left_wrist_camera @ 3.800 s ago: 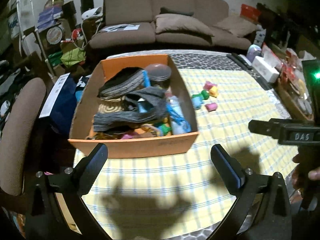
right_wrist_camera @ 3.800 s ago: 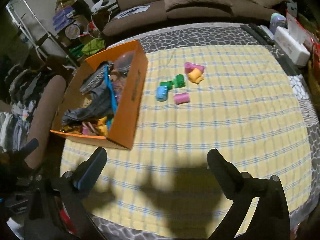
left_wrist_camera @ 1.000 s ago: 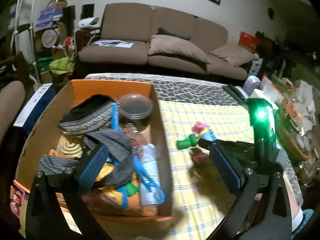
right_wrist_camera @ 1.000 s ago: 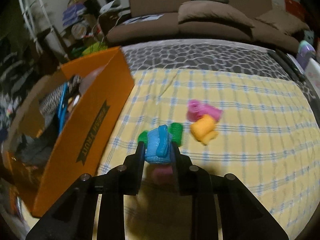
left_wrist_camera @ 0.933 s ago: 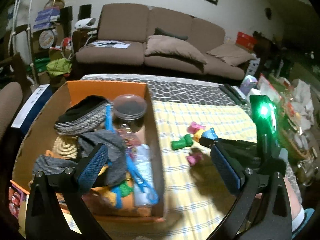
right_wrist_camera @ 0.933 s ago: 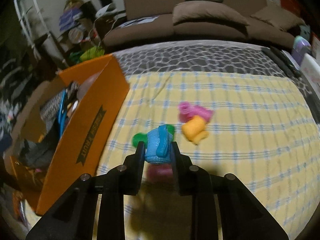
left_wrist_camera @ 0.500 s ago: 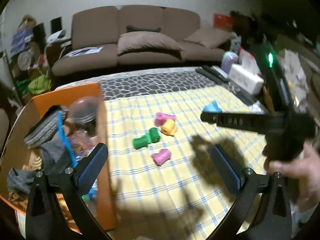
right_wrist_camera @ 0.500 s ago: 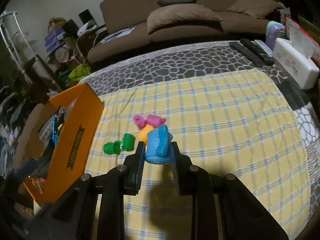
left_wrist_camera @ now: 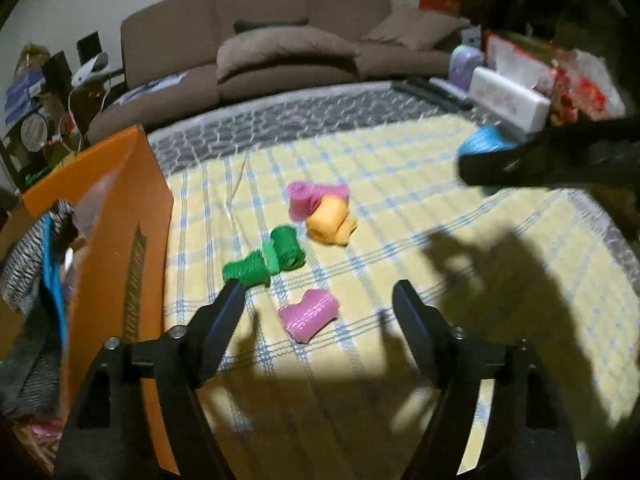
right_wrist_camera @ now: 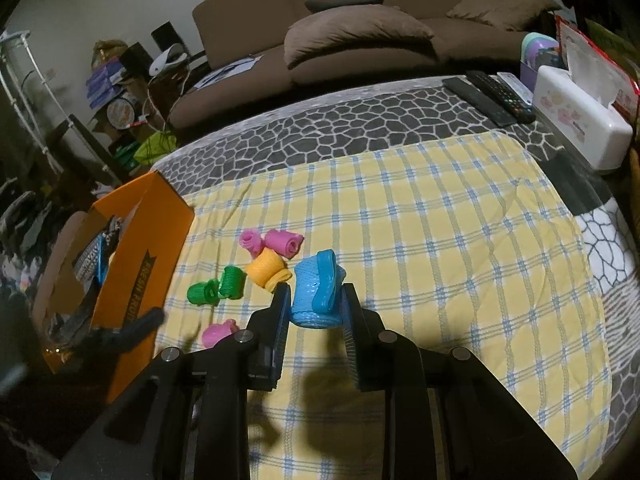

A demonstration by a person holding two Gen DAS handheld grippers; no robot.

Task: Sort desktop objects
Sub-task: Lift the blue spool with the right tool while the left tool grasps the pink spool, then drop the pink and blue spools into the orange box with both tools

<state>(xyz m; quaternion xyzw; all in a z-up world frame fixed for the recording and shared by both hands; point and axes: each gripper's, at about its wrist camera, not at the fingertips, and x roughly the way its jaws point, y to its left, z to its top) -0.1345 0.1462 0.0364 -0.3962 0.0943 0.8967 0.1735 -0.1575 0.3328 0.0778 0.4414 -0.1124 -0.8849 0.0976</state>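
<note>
Right wrist view: right gripper [right_wrist_camera: 313,293] clamps blue roller [right_wrist_camera: 316,290].

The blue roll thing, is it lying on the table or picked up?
Picked up. The blue roll is squeezed between the right gripper's two fingers, lifted above the checked cloth, away from the other rolls.

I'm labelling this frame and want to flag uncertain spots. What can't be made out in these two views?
- Orange box contents: left wrist view blurred and cut off by the frame edge; right wrist view shows only a sliver behind its wall.
- Blue roller: its sides are covered by the right gripper pads.
- Left gripper, jaws closing: whether it touches the pink roller is unclear; motion blur.
</note>
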